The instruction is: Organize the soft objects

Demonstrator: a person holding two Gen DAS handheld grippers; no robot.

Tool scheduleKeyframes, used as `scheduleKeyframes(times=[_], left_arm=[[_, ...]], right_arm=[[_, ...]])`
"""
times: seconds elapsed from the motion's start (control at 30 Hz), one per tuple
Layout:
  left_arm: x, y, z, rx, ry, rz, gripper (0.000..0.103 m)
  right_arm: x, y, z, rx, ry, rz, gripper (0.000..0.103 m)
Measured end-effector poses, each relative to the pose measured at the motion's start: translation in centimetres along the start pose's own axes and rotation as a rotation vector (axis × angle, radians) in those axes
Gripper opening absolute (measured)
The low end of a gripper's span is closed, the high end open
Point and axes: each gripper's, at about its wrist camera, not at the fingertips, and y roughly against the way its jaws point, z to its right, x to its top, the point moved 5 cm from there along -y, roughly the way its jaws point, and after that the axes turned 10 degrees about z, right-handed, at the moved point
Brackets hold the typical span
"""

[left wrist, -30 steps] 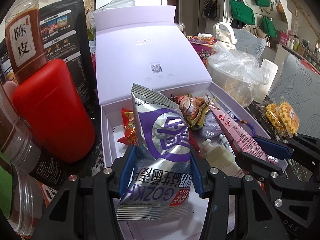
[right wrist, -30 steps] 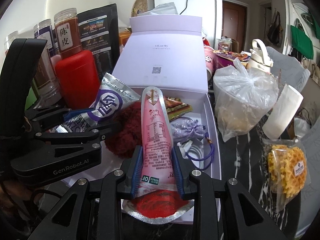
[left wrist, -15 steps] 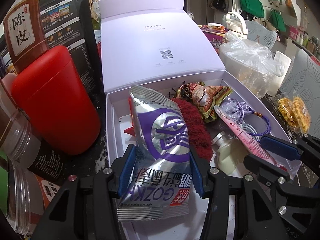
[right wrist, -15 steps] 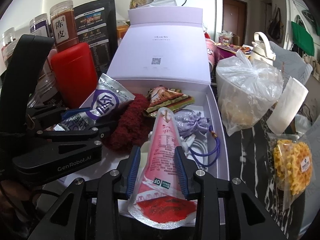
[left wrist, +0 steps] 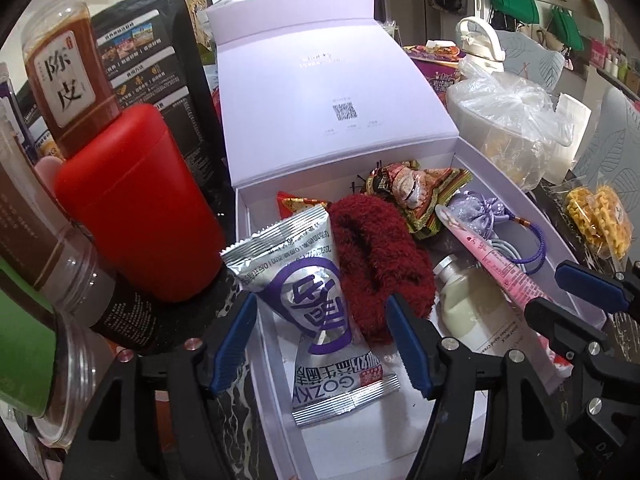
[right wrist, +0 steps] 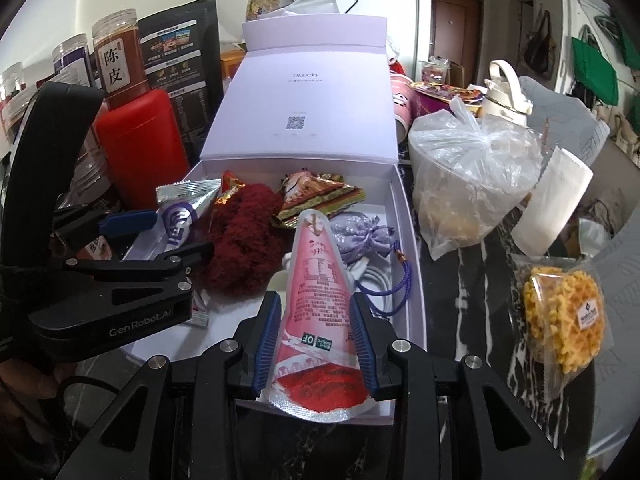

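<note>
The lavender gift box (left wrist: pixel 532 216) stands open, lid up. A silver and purple snack packet (left wrist: pixel 296 248) lies in its left part. My left gripper (left wrist: pixel 322 320) straddles the packet; its jaws are opening and the blue pads stand clear of the foil. My right gripper (right wrist: pixel 317 308) is shut on a pink and red pouch (right wrist: pixel 316 264), held tip forward over the box's near edge. In the box also lie a dark red fluffy piece (right wrist: pixel 244 240), a lavender sachet (right wrist: pixel 360 236), a foil snack (right wrist: pixel 316 196) and a cream bottle (left wrist: pixel 468 304).
A red canister (left wrist: pixel 132 208) and a jar of brown peel (left wrist: pixel 68 80) crowd the box's left side. To the right stand a tub in a clear plastic bag (right wrist: pixel 472 184), a paper roll (right wrist: pixel 552 204) and a bag of yellow snacks (right wrist: pixel 560 312) on black marble.
The left jaws have spread and let go of the silver packet, which now lies tilted in the box. The pink pouch has come lower over the box.
</note>
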Motion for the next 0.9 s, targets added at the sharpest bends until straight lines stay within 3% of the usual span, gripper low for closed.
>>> scheduleKeyframes(times=[0.37, 0.9], left_arm=[[2.0, 4.5, -0.1, -0.001, 0.013, 0.082, 0.067], [4.5, 14.9, -0.8, -0.001, 0.039, 0.274, 0.067]], right_arm=[[2.0, 3.7, -0.2, -0.010, 0.009, 0.066, 0.035], [5.3, 11.5, -0.8, -0.042, 0.020, 0.220, 0.037]])
